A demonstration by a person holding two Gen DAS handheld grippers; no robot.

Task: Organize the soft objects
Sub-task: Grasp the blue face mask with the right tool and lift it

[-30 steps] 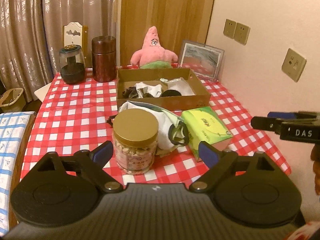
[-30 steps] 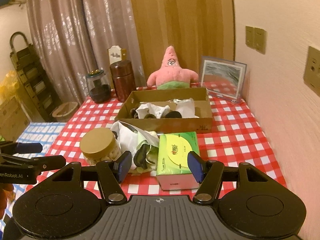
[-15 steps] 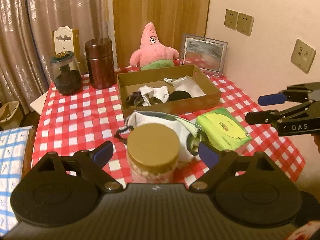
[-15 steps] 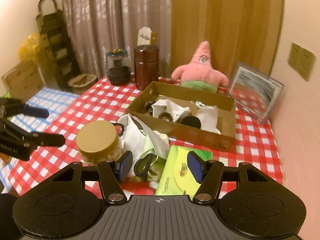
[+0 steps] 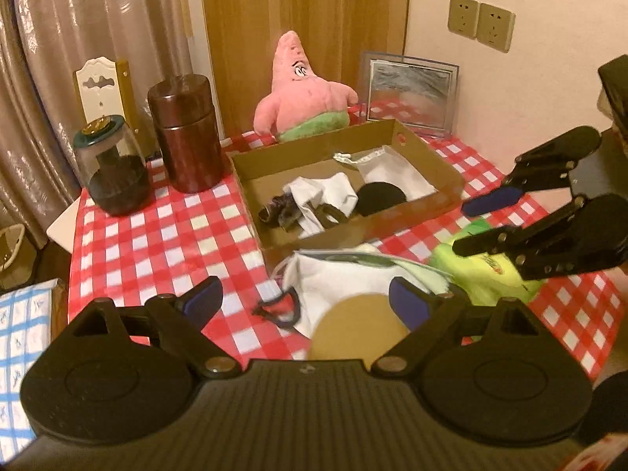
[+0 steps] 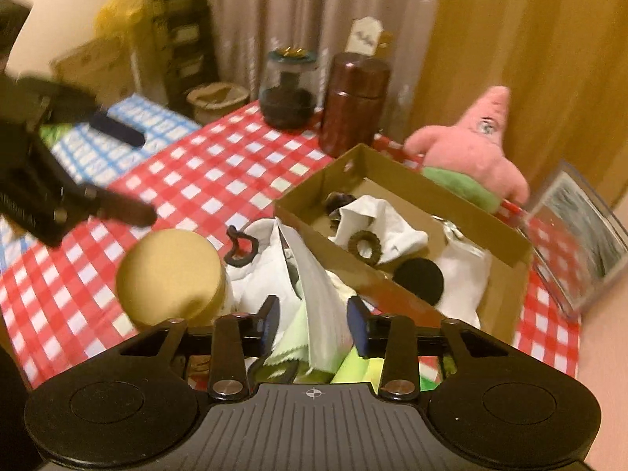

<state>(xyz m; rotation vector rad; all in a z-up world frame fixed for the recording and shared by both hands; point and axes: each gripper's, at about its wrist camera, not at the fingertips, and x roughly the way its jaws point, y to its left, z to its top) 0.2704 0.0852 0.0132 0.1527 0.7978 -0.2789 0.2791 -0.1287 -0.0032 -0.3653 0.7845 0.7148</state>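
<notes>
Since the earlier pictures both tongs have come forward over the bench (image 5: 165, 235), which has a red and white checked cloth, and the right tongs (image 6: 314, 320) have rolled, so their view is now tilted.

The left tongs (image 5: 304, 302) stand wide, with nothing between their blue pads. Under them, at about 5 o'clock, is the round gold lid of a glass jar (image 5: 359, 327). The white soft cloth bag with a black cord (image 5: 337, 286) lies just beyond the jar, at 12 o'clock from it.

The right tongs are closing. A standing fold of the white bag (image 6: 318, 286) is between the pads, but the pictures do not show that the pads press on it. In the left wrist view the right tongs (image 5: 477, 221) reach in from 3 o'clock, over the yellow-green tissue pack (image 5: 486, 274) beside the bag.

The open brown cardboard box (image 5: 428, 157) lies beyond the bag, at 12 o'clock. It holds white cloths, a black round pad and dark hair rings. Behind it sits a pink star-shaped plush toy with green trousers (image 5: 302, 94). At 10 o'clock stand a dark brown round canister (image 5: 184, 133) and a glass jar with a dark lid (image 5: 112, 168).
</notes>
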